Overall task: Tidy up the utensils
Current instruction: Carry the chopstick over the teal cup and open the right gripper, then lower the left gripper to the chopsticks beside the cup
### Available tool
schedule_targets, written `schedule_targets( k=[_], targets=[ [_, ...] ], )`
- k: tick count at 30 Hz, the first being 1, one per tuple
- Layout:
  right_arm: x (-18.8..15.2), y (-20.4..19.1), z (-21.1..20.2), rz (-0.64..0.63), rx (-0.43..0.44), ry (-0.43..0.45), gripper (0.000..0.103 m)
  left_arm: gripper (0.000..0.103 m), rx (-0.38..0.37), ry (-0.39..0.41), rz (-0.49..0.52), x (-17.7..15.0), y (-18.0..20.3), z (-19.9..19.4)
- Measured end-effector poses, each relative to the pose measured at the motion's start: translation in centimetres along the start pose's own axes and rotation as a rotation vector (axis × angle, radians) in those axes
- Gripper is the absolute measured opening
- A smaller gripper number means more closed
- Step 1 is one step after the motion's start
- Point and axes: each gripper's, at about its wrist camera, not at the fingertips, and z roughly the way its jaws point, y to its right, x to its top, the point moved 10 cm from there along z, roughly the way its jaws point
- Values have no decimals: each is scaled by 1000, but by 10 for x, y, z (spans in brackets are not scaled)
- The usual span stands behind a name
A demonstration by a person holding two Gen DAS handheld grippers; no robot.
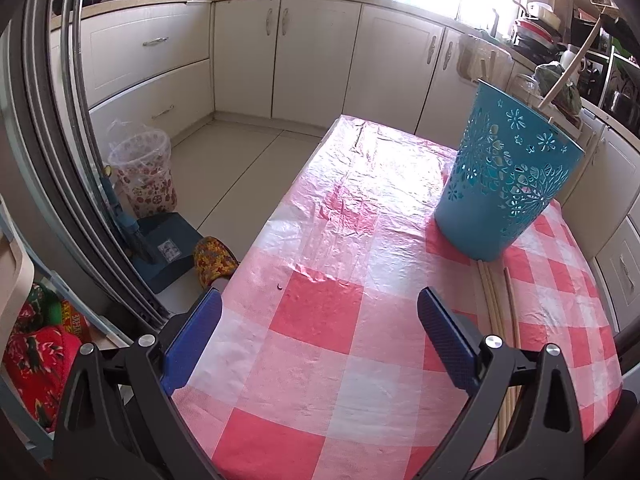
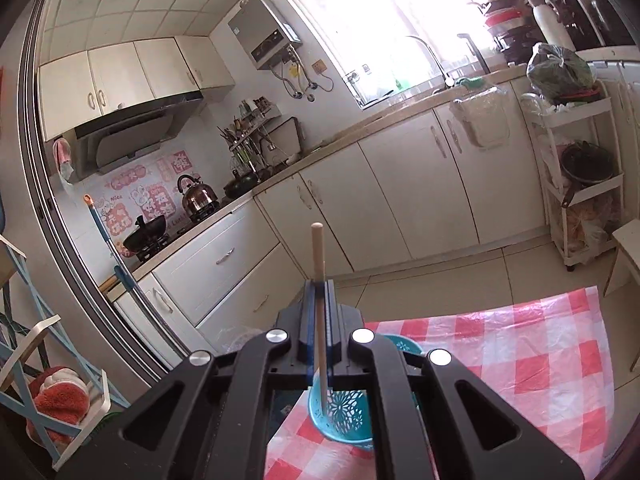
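right tongs (image 2: 319, 280) pinch one chopstick (image 2: 318, 252) above the blue holder (image 2: 340, 420); left tongs (image 1: 320, 308) gape empty.

My right gripper (image 2: 319, 292) hides most of the blue basket (image 2: 340, 416). The chopsticks (image 1: 496, 300) on the table run under my left gripper (image 1: 320, 312), ends unseen.

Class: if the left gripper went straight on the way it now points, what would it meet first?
Probably the checked tablecloth: the open left gripper tilts down at bare cloth, with the blue basket off to its right.
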Motion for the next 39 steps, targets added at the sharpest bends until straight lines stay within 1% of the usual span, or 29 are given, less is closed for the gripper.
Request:
schedule_targets(
  k=[3, 4, 6, 8, 10, 12, 13, 14, 15, 17, 19, 20, 22, 25, 27, 29, 31, 32, 35, 38, 39],
  targets=[
    [0, -1, 6, -42, -33, -2, 5, 94, -4, 6, -1, 2, 1, -2],
    [-3, 0, 9, -49, -40, -10, 5, 94, -4, 7, -3, 2, 0, -3],
    [-15, 3, 19, -86, -82, -35, 5, 94, -7, 7, -6, 3, 1, -4],
    [-35, 11, 36, -107, -110, -99, 5, 94, -10, 4, -6, 3, 1, -6],
    [-59, 23, 54, -134, -148, -183, 5, 94, -13, 4, -2, 3, 4, -8],
    [-81, 34, 65, -127, -165, -255, 7, 94, -16, 7, 2, 3, 6, -13],
    [-88, 39, 63, -107, -171, -266, 8, 94, -16, 9, 5, 3, 7, -15],
    [-90, 42, 56, -88, -170, -251, 13, 94, -16, 12, 8, 2, 7, -18],
    [-91, 42, 45, -74, -165, -224, 26, 94, -14, 13, 9, 2, 7, -21],
    [-97, 37, 20, -66, -171, -174, 41, 94, -13, 12, 7, 0, 8, -27],
    [-113, 34, -5, -66, -178, -158, 41, 95, -14, 8, 4, -3, 8, -33],
    [-123, 33, -14, -61, -183, -167, 42, 95, -15, 7, 4, -4, 8, -35],
    [-156, 36, -32, -58, -211, -211, 44, 95, -16, 5, 12, -7, 12, -41],
    [-206, 50, -52, -54, -276, -283, 45, 95, -18, 15, 37, -10, 19, -53],
    [-236, 59, -61, -42, -312, -336, 45, 95, -19, 24, 57, -10, 24, -62],
    [-262, 66, -67, -18, -329, -395, 44, 95, -17, 27, 75, -12, 29, -69],
    [-271, 67, -70, -22, -334, -422, 41, 95, -18, 30, 83, -14, 32, -76],
    [-271, 66, -68, -35, -338, -432, 37, 95, -19, 29, 84, -15, 33, -79],
    [-267, 64, -58, -58, -353, -457, 35, 95, -19, 30, 99, -20, 34, -86],
    [-258, 67, -24, -72, -349, -479, 31, 95, -3, 22, 111, -20, 32, -84],
    [-261, 67, -11, -82, -350, -484, 30, 95, 0, 22, 109, -19, 32, -82]
  ],
)
